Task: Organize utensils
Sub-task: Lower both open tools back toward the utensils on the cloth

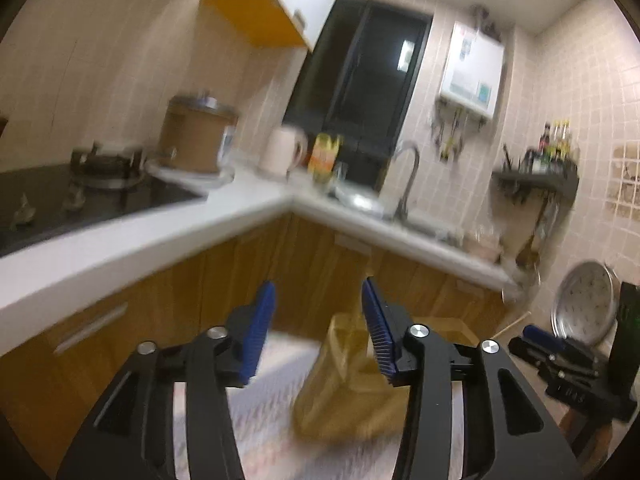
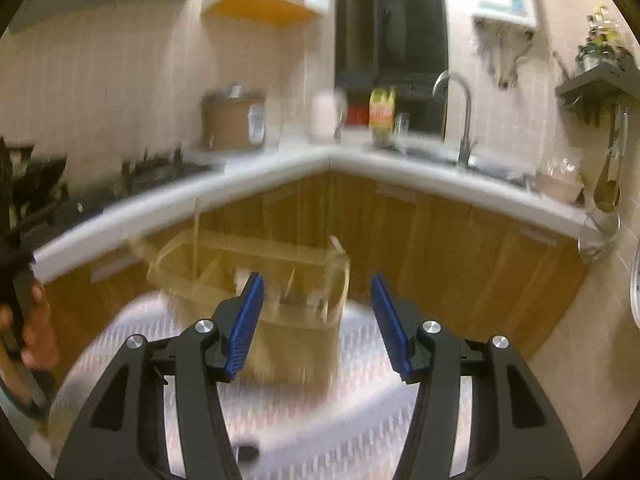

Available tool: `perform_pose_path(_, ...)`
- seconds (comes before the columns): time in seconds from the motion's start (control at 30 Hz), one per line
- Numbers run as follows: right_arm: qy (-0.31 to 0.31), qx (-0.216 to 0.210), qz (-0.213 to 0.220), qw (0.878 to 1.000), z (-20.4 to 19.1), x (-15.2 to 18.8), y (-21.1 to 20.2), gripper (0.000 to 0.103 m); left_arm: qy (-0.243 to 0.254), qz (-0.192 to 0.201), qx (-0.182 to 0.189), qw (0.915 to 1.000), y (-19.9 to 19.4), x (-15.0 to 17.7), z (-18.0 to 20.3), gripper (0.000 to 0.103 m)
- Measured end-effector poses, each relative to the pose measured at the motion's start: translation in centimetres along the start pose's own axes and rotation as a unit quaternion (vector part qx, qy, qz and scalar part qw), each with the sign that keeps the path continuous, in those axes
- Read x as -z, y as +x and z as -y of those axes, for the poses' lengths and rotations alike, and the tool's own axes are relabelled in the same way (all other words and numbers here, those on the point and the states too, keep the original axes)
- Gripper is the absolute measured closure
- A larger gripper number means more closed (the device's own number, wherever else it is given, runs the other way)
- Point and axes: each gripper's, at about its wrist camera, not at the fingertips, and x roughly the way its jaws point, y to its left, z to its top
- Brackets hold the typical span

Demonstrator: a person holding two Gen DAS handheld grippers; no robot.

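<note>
grippers: left gripper (image 1: 319, 316) and right gripper (image 2: 316, 308) black with blue ribbed pads | organizer (image 2: 256, 280): translucent yellowish | tablecloth (image 2: 320, 408): white, small pinkish-grey repeating pattern | counter (image 2: 400, 172): white | cabinets (image 2: 460, 248): orange-brown wood | wall tiles (image 1: 560, 92): pale pink-beige grid | window (image 1: 360, 72): dark
</note>
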Motion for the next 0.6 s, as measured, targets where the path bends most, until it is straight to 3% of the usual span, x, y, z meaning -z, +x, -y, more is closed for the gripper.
perform_pose_path(0.07,-0.021,-0.011,-0.063,0.998,-1.1,1.4,-0.6,0.051,-0.003,-0.059,0.000,0.9983,-0.8,1.0,-0.9,0.060)
perform_pose_path(0.1,-0.032,-0.017,-0.106,0.994,-1.8,2.5,-0.6,0.051,-0.004,-0.123,-0.003,0.9924,-0.7,2.2,-1.5,0.060)
perform_pose_path(0.13,-0.036,-0.024,-0.138,0.989,-2.3,3.3,-0.4,0.051,-0.004,-0.159,-0.001,0.9872,-0.3,2.9,-1.8,0.060)
perform_pose_path(0.17,-0.032,-0.035,-0.197,0.979,-2.9,5.0,0.1,0.051,-0.004,-0.215,0.003,0.9766,0.3,4.1,-2.1,0.060)
perform_pose_path(0.2,-0.026,-0.042,-0.236,0.971,-3.3,6.2,0.6,0.051,-0.006,-0.278,0.008,0.9606,1.1,5.9,-2.3,0.060)
perform_pose_path(0.27,-0.006,-0.064,-0.300,0.952,-4.1,8.7,1.4,0.051,-0.009,-0.355,0.018,0.9347,2.2,9.2,-2.6,0.060)
perform_pose_path(0.3,0.003,-0.081,-0.324,0.942,-4.6,10.0,1.6,0.051,-0.012,-0.373,0.018,0.9276,2.2,10.8,-2.6,0.060)
perform_pose_path(0.37,0.001,-0.090,-0.351,0.932,-5.6,12.1,1.6,0.051,-0.012,-0.388,0.028,0.9212,1.9,12.6,-2.0,0.060)
perform_pose_path(0.47,-0.007,-0.081,-0.362,0.928,-6.3,13.6,1.5,0.051,0.003,-0.395,0.033,0.9181,1.7,13.7,-0.7,0.060)
perform_pose_path(0.6,0.037,-0.086,-0.360,0.928,-5.5,13.2,1.8,0.051,0.044,-0.397,0.003,0.9166,2.0,14.7,1.2,0.060)
